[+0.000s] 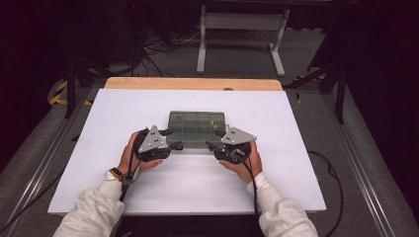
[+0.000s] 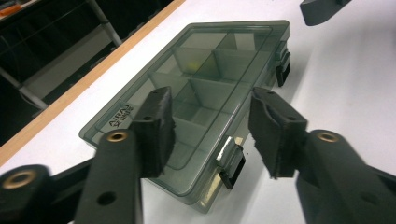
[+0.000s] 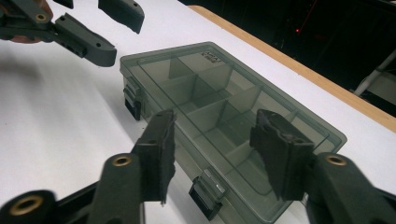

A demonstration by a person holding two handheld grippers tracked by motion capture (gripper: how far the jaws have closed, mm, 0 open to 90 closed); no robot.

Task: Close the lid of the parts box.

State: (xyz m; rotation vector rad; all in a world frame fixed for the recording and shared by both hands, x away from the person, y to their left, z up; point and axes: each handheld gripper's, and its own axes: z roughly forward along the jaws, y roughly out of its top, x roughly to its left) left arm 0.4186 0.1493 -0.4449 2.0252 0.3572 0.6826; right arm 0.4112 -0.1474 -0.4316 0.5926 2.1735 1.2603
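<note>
White board covers the table point(image 1: 99, 148), and on it, towards the far middle, lies one smoky translucent organiser box point(image 1: 196, 129) with its lid down, long side facing the person. One left gripper point(image 1: 169, 139) sits at the box's near-left corner and one right gripper point(image 1: 216, 139) at its near-right corner; both have their jaws apart, with nothing pinched between the pads. From the left gripper view the jaws straddle the front edge around one latch point(image 2: 232, 161), and the right gripper view shows its own jaws set likewise over the other latch point(image 3: 204, 192). Two latches in all, both seemingly snapped down. The job appears to be undoing these catches: it would go best with one pad tip hooked under each latch's lower lip and levered upward, both sides together, so the light box does not skid or twist on the smooth surface. Inside, dividers form a grid of compartments; one small yellowish item point(image 1: 212, 120) shows in a far cell, too small to name.
</note>
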